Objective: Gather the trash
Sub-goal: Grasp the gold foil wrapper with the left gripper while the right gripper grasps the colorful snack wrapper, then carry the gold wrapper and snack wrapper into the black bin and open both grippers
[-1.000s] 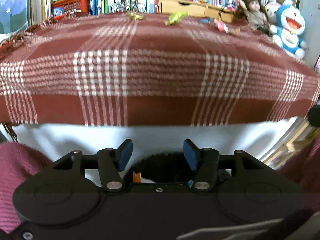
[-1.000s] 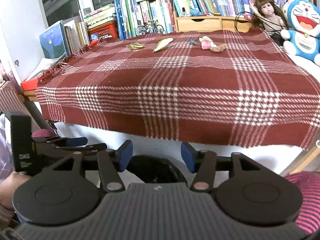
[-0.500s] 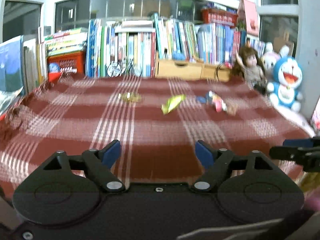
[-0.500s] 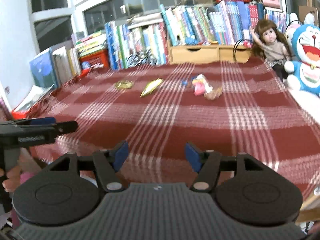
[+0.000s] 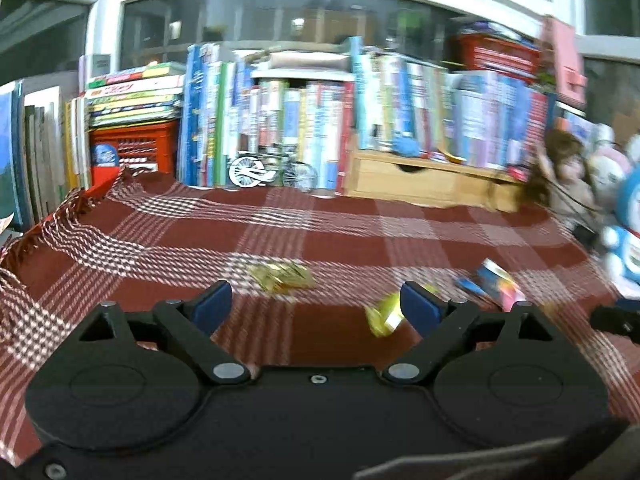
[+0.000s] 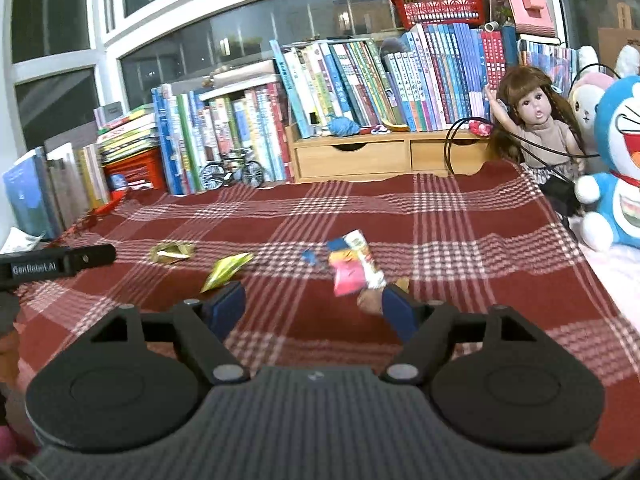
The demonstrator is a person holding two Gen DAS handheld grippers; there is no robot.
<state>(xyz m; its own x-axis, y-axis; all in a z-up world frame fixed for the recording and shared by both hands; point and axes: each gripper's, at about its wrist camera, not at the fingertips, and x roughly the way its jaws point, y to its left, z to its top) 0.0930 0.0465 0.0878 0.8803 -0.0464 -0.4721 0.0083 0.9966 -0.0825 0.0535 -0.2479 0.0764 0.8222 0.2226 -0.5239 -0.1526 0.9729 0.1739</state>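
Note:
Several bits of trash lie on the red plaid blanket (image 6: 460,216). A gold crumpled wrapper (image 5: 282,276) (image 6: 171,251) sits just beyond my left gripper (image 5: 316,306), which is open and empty. A yellow-green wrapper (image 5: 382,316) (image 6: 226,270) lies by the left gripper's right finger. A pink and white packet (image 6: 354,266) (image 5: 498,284) and a small blue scrap (image 6: 308,257) lie ahead of my right gripper (image 6: 314,310), open and empty. A brown piece (image 6: 368,302) touches its right fingertip.
Rows of books (image 6: 360,80) and a wooden drawer box (image 6: 380,158) line the far edge, with a toy bicycle (image 6: 232,172). A doll (image 6: 536,128) and a blue plush toy (image 6: 616,168) stand at the right. An orange crate (image 5: 132,146) sits at the left.
Both grippers rose from below the bed edge, over the black bin, and moved forward over the blanket. The trash pieces now lie close in front of the fingers. Both stayed open.

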